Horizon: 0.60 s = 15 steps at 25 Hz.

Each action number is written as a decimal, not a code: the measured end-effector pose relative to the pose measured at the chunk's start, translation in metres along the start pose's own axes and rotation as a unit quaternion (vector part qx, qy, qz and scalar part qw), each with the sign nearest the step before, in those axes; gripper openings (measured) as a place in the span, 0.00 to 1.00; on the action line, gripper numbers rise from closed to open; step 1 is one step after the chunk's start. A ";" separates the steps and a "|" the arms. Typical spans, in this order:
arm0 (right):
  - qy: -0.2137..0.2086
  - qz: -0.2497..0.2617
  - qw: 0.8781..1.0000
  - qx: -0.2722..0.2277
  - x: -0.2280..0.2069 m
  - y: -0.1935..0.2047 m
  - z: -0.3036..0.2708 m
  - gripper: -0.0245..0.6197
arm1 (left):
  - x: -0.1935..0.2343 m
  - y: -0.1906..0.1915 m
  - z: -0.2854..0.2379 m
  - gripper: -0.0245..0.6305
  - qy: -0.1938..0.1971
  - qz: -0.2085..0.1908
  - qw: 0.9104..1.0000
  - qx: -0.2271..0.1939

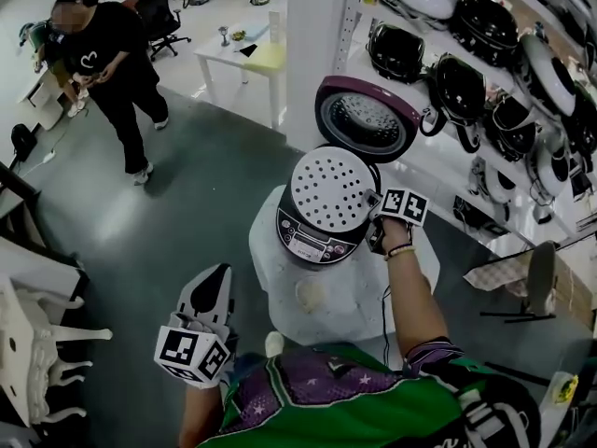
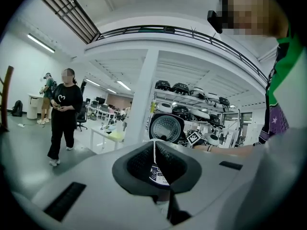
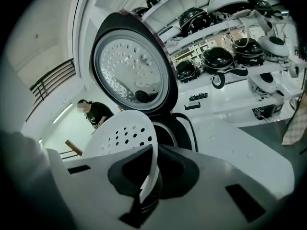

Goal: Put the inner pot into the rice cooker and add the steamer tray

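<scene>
White perforated steamer tray point(image 1: 333, 189) is clamped by its rim in the right gripper point(image 3: 152, 171), jaws closed on the edge. The tray is over the mouth of the rice cooker point(image 1: 308, 239); can't tell from here if it touches the rim. Cooker lid point(image 1: 364, 118) stands open behind it. Cooker sits on a pale round table point(image 1: 280, 292). Left gripper point(image 1: 216, 283) is low by the person's body, well apart from the cooker, jaws together, nothing between them.

Light: bright, even, from ceiling strips point(image 2: 41, 42) | Floor point(image 1: 187, 203): soft sheen, faint shadows | Gripper views: fisheye, black corners, bent edges | Focus: near tray point(image 3: 122, 135) rim soft
</scene>
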State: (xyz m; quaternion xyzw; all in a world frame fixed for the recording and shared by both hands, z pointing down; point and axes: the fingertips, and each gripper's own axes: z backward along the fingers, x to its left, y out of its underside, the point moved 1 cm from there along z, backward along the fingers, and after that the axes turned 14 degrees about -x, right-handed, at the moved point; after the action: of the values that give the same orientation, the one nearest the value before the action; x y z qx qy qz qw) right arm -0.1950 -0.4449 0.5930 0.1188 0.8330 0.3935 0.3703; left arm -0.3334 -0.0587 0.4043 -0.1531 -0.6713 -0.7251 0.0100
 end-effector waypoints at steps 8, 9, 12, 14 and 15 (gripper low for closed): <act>0.015 0.002 1.000 0.013 -0.004 0.007 -0.011 0.10 | 0.007 0.002 0.000 0.08 -0.012 0.001 1.000 0.003; 0.018 0.004 1.000 0.012 -0.004 0.006 -0.012 0.10 | 0.007 0.002 -0.001 0.08 -0.012 0.001 1.000 0.004; 0.032 0.026 0.999 0.008 -0.006 0.003 -0.013 0.10 | 0.008 0.002 -0.004 0.08 -0.008 0.002 1.000 0.005; 0.040 0.040 0.998 0.008 -0.008 0.003 -0.014 0.12 | 0.009 0.004 -0.005 0.08 -0.003 0.002 1.000 0.005; 0.042 0.043 0.998 0.011 -0.009 0.004 -0.014 0.13 | 0.009 0.006 -0.005 0.08 0.000 0.003 1.000 0.004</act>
State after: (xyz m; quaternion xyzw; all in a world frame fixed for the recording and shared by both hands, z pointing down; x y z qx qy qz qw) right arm -0.1985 -0.4545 0.6065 0.1418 0.8462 0.4045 0.3166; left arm -0.3417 -0.0626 0.4119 -0.1549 -0.6739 -0.7222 0.0124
